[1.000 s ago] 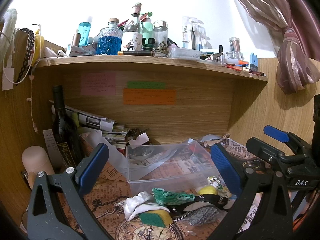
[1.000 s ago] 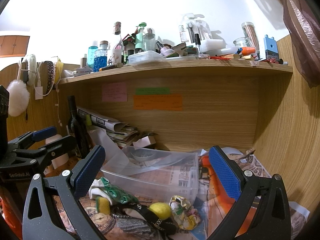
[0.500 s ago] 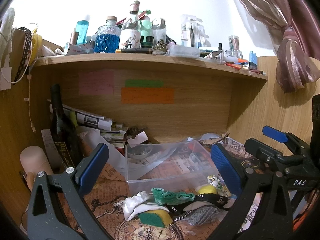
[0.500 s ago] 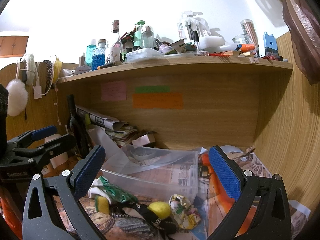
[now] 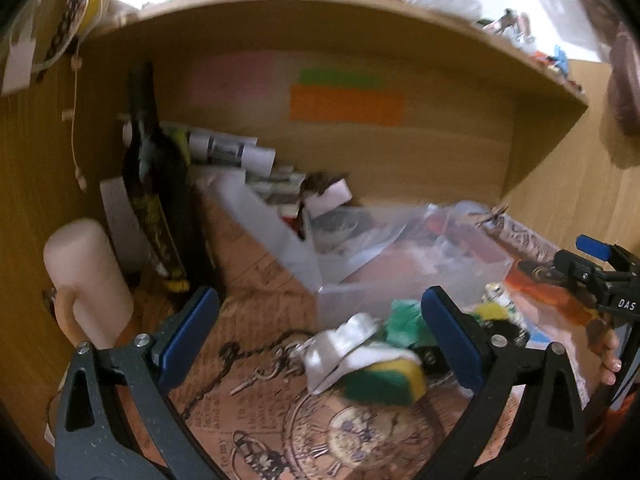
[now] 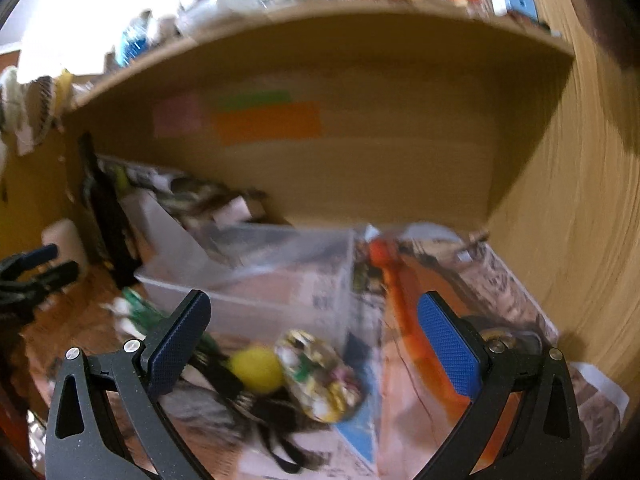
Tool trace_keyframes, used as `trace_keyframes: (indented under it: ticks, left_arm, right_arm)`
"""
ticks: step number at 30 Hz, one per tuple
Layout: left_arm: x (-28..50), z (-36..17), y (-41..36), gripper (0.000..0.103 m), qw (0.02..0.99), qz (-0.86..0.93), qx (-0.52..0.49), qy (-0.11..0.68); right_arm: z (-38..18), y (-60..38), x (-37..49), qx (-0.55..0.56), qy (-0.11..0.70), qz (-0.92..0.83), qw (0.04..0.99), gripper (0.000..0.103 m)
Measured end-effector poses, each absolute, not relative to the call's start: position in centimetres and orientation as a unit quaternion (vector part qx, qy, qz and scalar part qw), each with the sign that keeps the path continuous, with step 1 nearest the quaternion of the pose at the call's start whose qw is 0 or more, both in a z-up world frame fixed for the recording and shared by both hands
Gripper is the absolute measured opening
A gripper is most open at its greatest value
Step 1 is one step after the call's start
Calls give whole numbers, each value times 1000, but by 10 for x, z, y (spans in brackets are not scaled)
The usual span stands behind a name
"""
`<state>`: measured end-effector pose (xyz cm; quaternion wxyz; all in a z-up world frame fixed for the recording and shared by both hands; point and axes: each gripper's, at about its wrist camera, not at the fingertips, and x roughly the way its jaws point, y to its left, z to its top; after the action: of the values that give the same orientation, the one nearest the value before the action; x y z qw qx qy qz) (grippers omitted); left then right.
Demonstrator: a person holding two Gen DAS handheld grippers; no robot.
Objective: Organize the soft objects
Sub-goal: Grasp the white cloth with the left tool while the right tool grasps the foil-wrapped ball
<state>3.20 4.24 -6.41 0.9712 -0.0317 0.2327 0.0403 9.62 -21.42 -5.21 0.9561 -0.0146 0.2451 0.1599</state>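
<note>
A pile of soft things lies in front of a clear plastic bin point(image 5: 404, 264): a white cloth point(image 5: 340, 344), a green cloth point(image 5: 404, 316), a yellow-green sponge point(image 5: 380, 380), a yellow ball point(image 6: 256, 368), a patterned fabric pouch point(image 6: 320, 376) and black straps point(image 6: 256, 408). My left gripper point(image 5: 320, 340) is open and empty, just above the white cloth and sponge. My right gripper point(image 6: 312, 344) is open and empty, above the ball and pouch. The bin also shows in the right wrist view point(image 6: 264, 280). Both views are blurred.
A dark wine bottle point(image 5: 156, 184) and a pale mug point(image 5: 84, 280) stand at the left. Rolled papers point(image 5: 232, 148) lie behind the bin. An orange object point(image 6: 404, 312) lies right of the bin. A cluttered shelf point(image 5: 320, 36) hangs overhead; wood walls close both sides.
Both grippers have tipped down and moved closer to the pile of soft things. The pile now sits between the fingers in both views. Both stay open.
</note>
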Motion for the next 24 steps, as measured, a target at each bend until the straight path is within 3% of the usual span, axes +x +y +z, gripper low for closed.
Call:
trace_keyframes:
  ticks: [5, 13, 16, 21, 24]
  left_arm:
    - [49, -84, 56, 85, 959, 33, -55, 276]
    - [74, -111, 56, 80, 937, -18, -83, 339]
    - [82, -118, 54, 72, 931, -22, -86, 353]
    - [92, -128, 55, 55, 924, -28, -101, 367]
    - [93, -131, 53, 41, 924, -32, -100, 367]
  right_arm:
    - [-74, -223, 115, -19, 295, 154, 943, 103]
    - [-98, -222, 133, 0, 351, 186, 918, 87]
    - [-109, -218, 140, 5, 375, 199, 906, 78]
    - [-125, -211, 146, -1, 412, 209, 887, 44]
    - [-129, -210, 146, -3, 419, 212, 883, 29]
